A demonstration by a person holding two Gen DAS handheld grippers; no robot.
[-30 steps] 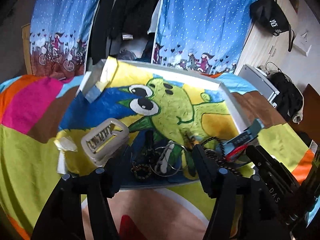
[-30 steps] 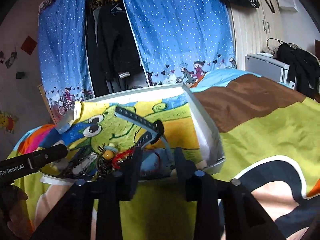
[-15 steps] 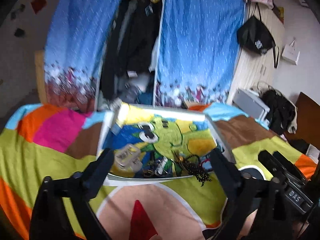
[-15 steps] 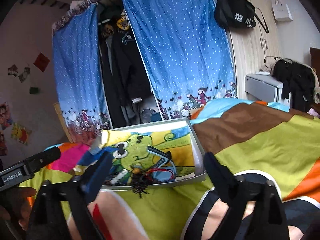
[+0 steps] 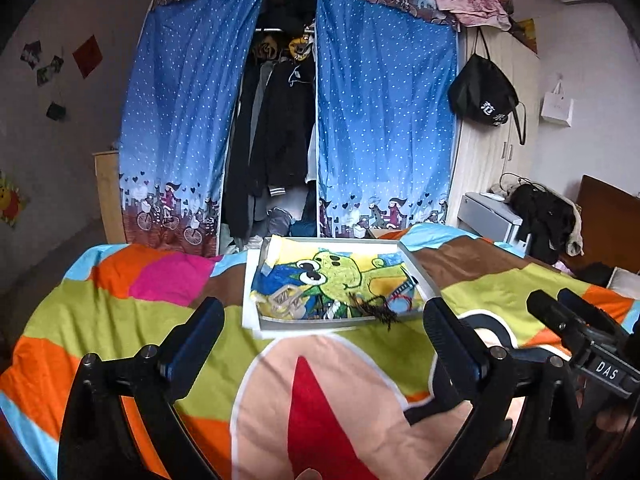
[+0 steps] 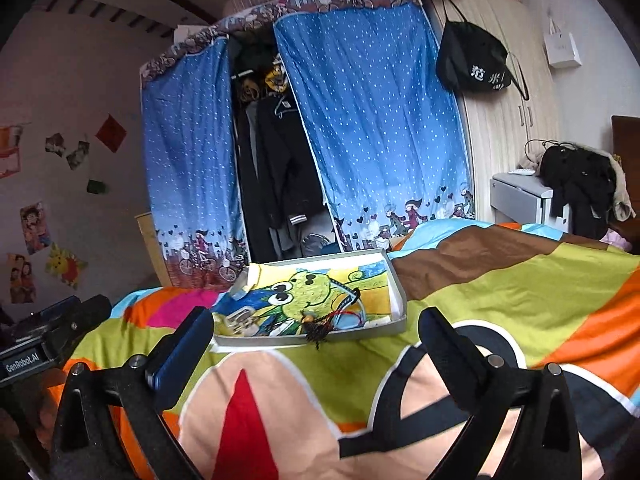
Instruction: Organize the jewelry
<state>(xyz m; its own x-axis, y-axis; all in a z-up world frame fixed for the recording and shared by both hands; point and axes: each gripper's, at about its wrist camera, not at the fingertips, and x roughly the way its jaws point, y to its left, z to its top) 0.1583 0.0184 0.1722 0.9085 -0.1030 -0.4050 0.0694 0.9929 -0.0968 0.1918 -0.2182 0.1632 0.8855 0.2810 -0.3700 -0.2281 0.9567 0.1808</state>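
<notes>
Bedspread [image 5: 120, 312] under white tray [image 5: 250, 300], blue curtained wardrobe [image 5: 384, 120] behind, both tongs released, empty.

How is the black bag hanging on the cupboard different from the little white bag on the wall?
The black bag is bigger and dark with white writing on it; the white bag is smaller, pale, and any print on it is too small to read. The black bag looks soft and slouchy, while the white bag looks flat and boxy, like paper. The black bag hangs against the wooden wardrobe; the white bag hangs on the bare wall. Both hang high up by strings.
</notes>
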